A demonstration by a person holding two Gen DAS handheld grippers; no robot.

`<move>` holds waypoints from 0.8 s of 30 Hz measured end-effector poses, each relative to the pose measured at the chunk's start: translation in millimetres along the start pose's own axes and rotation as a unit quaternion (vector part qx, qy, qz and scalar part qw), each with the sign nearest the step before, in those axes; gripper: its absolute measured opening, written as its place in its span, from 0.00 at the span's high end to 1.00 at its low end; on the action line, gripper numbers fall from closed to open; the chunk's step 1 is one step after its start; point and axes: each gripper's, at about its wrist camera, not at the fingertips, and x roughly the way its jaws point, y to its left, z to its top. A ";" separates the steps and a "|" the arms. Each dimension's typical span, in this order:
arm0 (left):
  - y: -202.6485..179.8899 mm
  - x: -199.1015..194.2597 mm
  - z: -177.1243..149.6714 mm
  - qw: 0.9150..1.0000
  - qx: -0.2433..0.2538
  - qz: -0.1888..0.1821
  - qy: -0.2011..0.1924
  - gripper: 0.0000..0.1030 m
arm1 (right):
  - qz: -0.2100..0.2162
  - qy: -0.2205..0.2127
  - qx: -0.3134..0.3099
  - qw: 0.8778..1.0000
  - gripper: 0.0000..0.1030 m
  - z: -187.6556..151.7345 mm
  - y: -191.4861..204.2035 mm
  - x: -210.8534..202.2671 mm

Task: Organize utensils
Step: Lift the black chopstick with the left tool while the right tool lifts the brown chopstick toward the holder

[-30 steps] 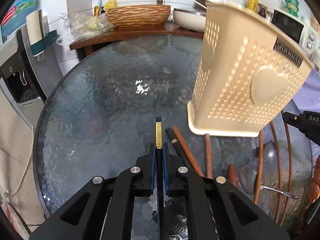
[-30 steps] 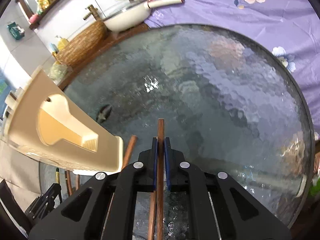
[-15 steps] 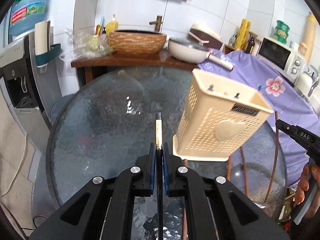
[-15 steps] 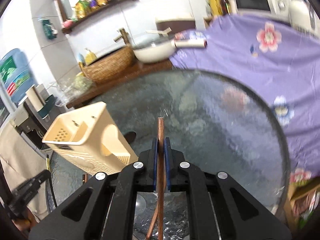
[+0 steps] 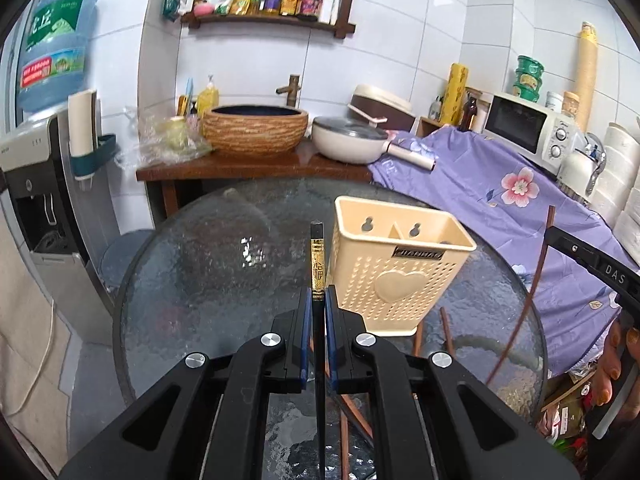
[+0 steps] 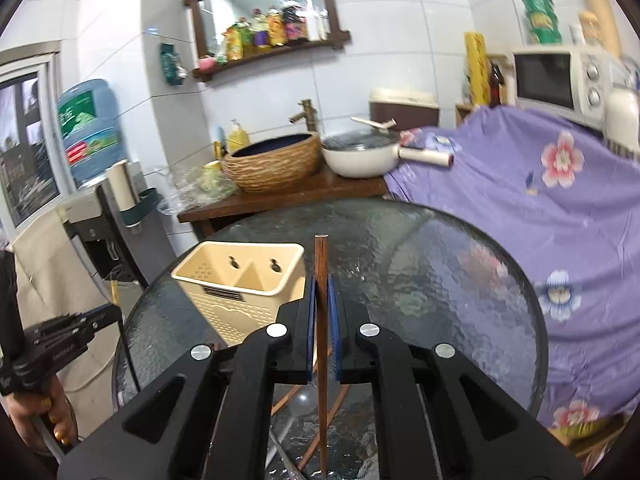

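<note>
Now left tool (image 5: 316, 304) pinching black chopstick (image 5: 317, 256); right tool (image 6: 322, 286) pinching brown chopstick (image 6: 320, 264); holder (image 5: 394, 268) beyond.

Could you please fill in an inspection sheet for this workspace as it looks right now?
Surface: round textured glass table, bare over most of its top.
Job's things: cream utensil holder upright on the table, two compartments, both look empty; black chopstick with gold band; brown chopstick; more brown chopsticks and a ladle lying on the glass.
Clutter: nothing seen on the table besides the utensils.
Grippers: left gripper shut on the black chopstick; right gripper shut on the brown chopstick.
Cables: a pale cord hangs at the left.
Surroundings: basin, pan, microwave, purple floral cloth, water dispenser.
</note>
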 end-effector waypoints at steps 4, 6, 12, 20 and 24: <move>-4.8 -11.8 6.6 1.000 0.006 -0.006 -0.014 0.94 | 0.009 -0.006 -0.011 1.000 0.93 7.3 8.0 -11.9; -5.7 -14.9 9.6 1.000 0.005 -0.010 -0.018 0.94 | 0.014 -0.008 -0.013 1.000 0.93 10.3 9.2 -16.3; -7.3 -21.7 14.5 1.000 0.007 -0.014 -0.026 0.94 | 0.024 -0.005 -0.017 1.000 0.93 15.6 9.8 -22.1; -13.1 -36.8 34.9 0.998 0.017 -0.036 -0.041 0.94 | 0.062 -0.007 -0.013 0.998 0.93 46.0 12.3 -33.2; -16.9 -48.4 59.2 0.997 0.015 -0.058 -0.055 0.94 | 0.084 -0.018 -0.012 0.996 0.93 72.0 19.3 -42.8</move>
